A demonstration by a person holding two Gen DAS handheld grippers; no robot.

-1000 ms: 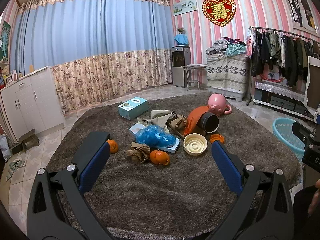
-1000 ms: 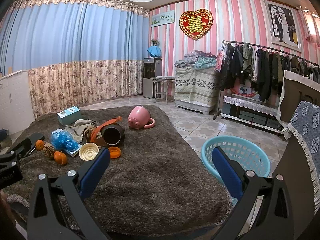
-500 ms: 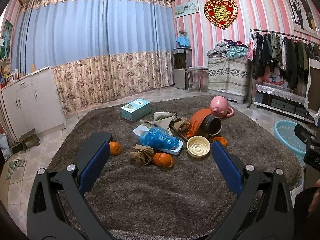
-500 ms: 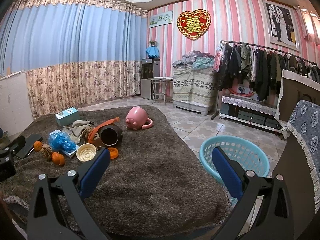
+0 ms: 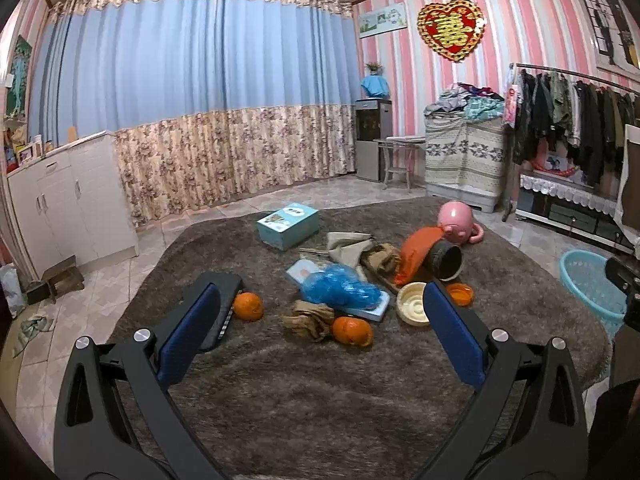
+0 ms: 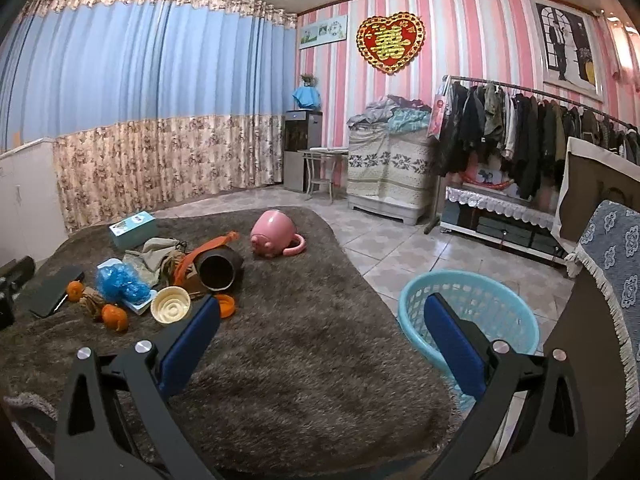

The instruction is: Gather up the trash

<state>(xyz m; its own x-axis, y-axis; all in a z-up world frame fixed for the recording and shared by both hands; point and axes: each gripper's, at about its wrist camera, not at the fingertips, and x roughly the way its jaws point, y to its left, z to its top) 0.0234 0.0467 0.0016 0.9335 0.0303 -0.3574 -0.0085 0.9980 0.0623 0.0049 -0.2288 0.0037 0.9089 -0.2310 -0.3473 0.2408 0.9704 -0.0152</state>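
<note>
Two grippers are held above a shaggy brown rug (image 5: 320, 400), each with its blue-padded jaws spread wide and nothing gripped between them. Nearest in the right wrist view, a light blue basket (image 6: 472, 320) is seen at about 4 o'clock, standing on the tiled floor just beside the rug's edge; the part of its interior in view holds nothing. The right gripper (image 6: 320, 322) is levelled over the rug with the basket behind its right finger. The left gripper (image 5: 320, 308) is aimed at the litter, which lies in a cluster at 12 o'clock in the left wrist view. Closest are two pieces of orange peel (image 5: 352, 330), with a crumpled brown paper (image 5: 308, 318) between them. Just beyond, a crumpled blue plastic bag (image 5: 340, 288) rests on a flat white packet, and a cream lid (image 5: 414, 308) lies at 1 o'clock beside a small orange cap (image 5: 460, 294). Farther off, a dark tipped-over jar (image 5: 446, 258) is draped with orange cloth. A pink pig-shaped pot (image 5: 456, 224) and a teal box (image 5: 288, 226) lie farthest.
</note>
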